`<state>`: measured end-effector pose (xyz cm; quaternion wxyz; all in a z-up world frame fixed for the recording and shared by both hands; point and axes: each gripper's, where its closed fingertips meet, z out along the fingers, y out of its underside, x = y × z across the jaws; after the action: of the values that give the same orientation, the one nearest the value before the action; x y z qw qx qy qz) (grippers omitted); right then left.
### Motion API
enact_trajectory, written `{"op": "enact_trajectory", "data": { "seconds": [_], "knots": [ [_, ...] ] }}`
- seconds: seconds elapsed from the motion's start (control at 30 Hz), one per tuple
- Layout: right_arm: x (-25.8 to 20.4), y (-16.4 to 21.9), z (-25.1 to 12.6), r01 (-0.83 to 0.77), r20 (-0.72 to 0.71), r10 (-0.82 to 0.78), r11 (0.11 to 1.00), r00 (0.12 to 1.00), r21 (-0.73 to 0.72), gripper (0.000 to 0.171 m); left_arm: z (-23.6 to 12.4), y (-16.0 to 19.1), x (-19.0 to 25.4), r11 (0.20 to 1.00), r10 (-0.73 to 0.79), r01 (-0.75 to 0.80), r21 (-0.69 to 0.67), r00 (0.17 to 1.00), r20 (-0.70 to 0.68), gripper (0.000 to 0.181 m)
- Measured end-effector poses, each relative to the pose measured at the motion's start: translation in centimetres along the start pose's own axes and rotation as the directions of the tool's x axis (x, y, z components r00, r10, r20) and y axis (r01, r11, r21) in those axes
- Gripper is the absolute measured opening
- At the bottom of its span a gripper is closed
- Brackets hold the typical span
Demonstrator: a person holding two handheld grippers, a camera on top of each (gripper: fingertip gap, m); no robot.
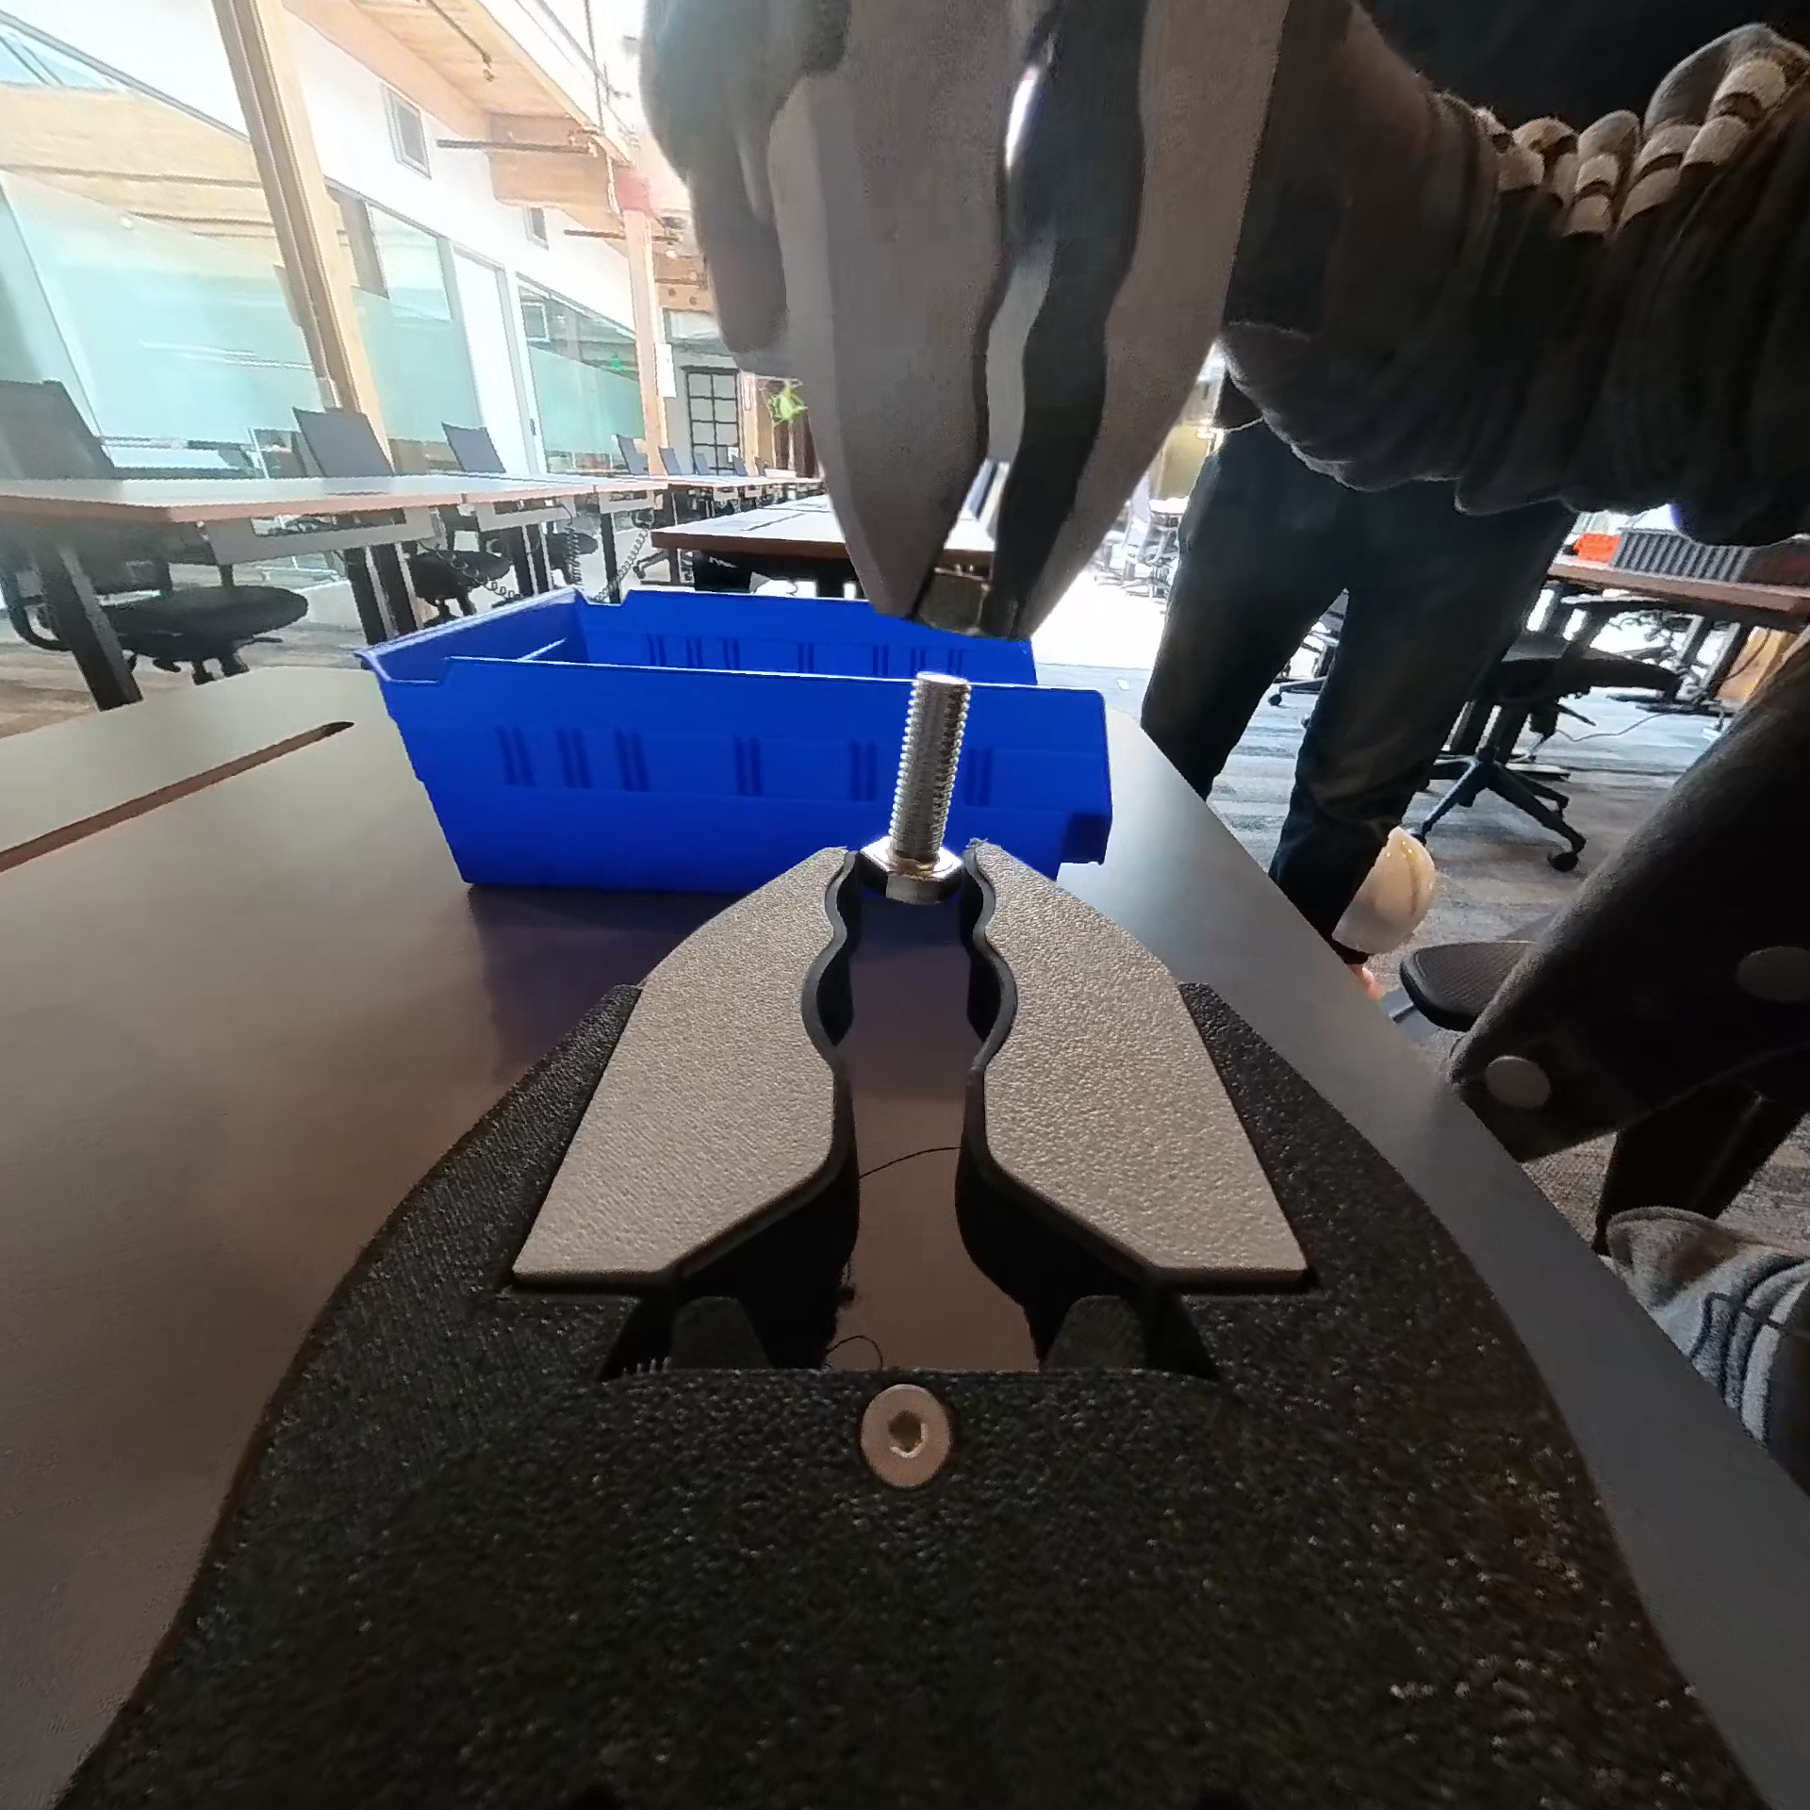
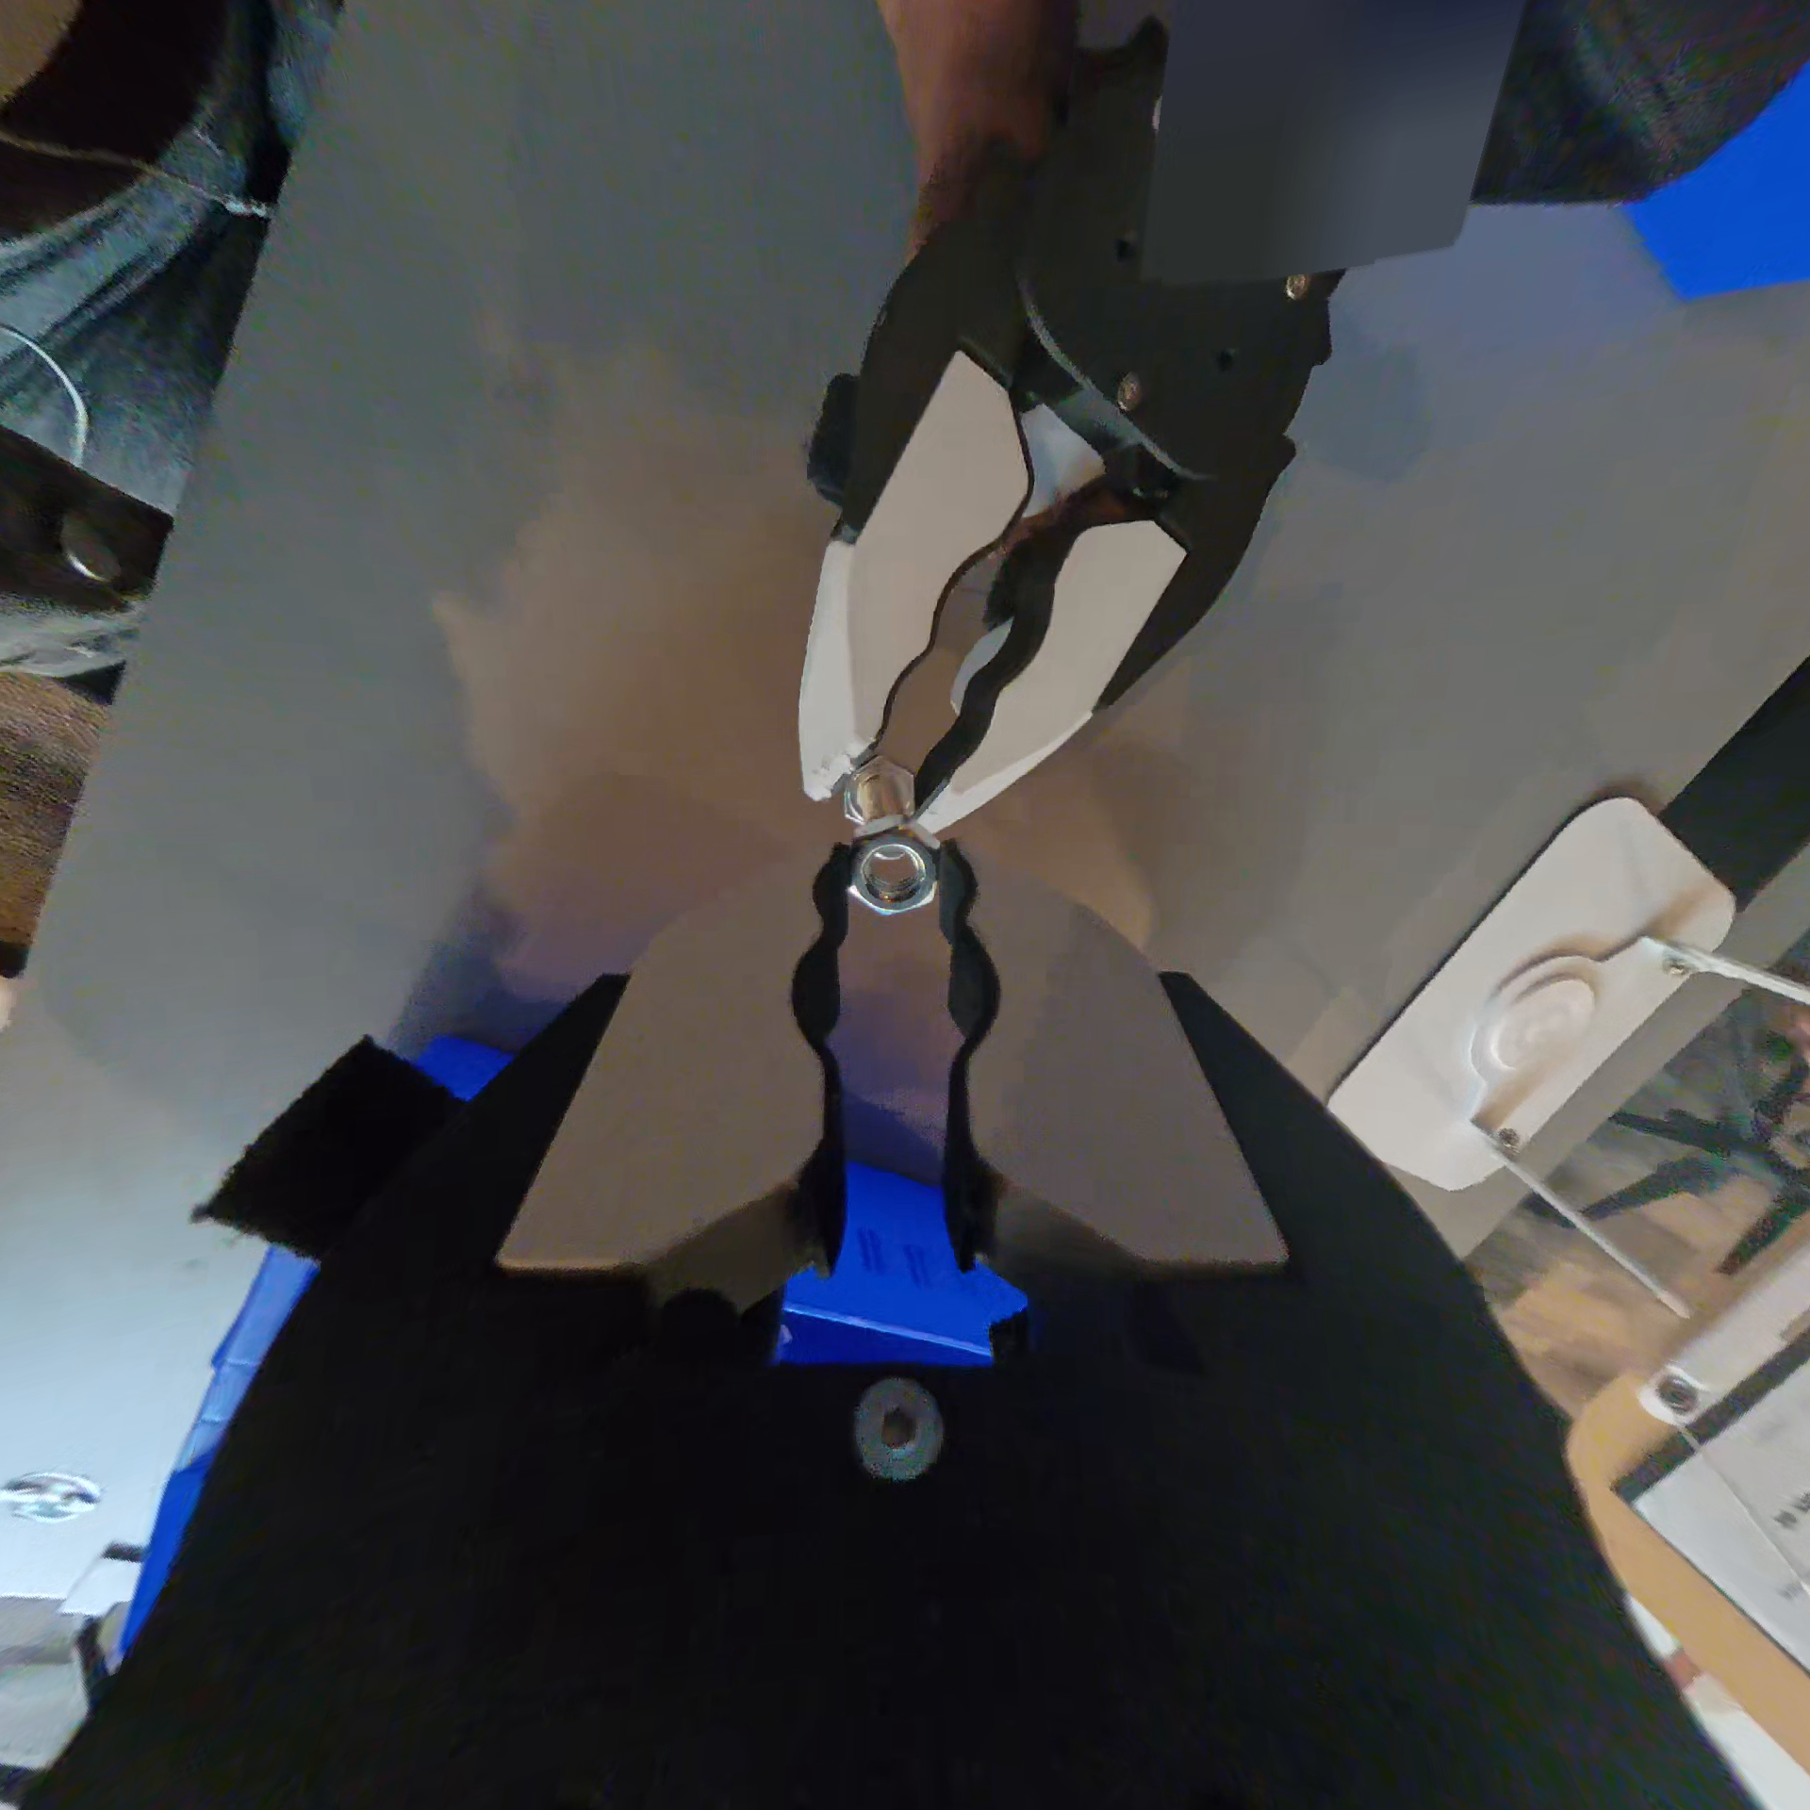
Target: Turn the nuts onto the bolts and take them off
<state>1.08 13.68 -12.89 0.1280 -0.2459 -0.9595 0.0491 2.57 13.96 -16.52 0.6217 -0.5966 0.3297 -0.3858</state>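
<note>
The left gripper [image 1: 913, 875] has its jaws clamped on the head of a bolt [image 1: 930, 774], holding it upright over the dark desk [image 1: 245, 979]. Just above the bolt's tip, the right gripper [image 2: 893, 877] pinches a nut [image 2: 893, 879] between its jaws. Behind them on the desk sits a blue bin [image 1: 686, 764].

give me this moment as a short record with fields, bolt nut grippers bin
bolt: silver bolt stands upright, threads up, head clamped at the fingertips of the left gripper
nut: hex nut pinched at the tips of the right gripper
alignment: nut held above the bolt tip, apart from it, not yet threaded
bin: blue bin on the dark table, behind the bolt
person: dark sleeve at the right edge of the left wrist view
</note>
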Motion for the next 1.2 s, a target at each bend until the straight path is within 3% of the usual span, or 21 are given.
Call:
{"op": "enact_trajectory", "data": {
  "seconds": [0.83,0.97,1.2],
  "knots": [
    [0.0,0.3,1.0,0.098,0.150,-0.082,0.990,0.985,-0.098,0.018,-0.1,0.0,-0.1,1.000,-0.022,0.022,0.000,1.000,0.001,0.019],
    [0.1,0.7,1.1,0.002,0.154,0.017,0.992,0.988,-0.125,0.017,-0.2,-0.1,-0.2,1.000,-0.015,0.015,-0.004,0.999,0.032,0.019],
    [0.4,1.3,1.1,-0.298,0.085,0.314,0.941,0.946,-0.157,0.017,-0.4,-0.3,-0.6,1.000,-0.027,0.026,0.010,0.997,0.068,0.019]
  ]
}}
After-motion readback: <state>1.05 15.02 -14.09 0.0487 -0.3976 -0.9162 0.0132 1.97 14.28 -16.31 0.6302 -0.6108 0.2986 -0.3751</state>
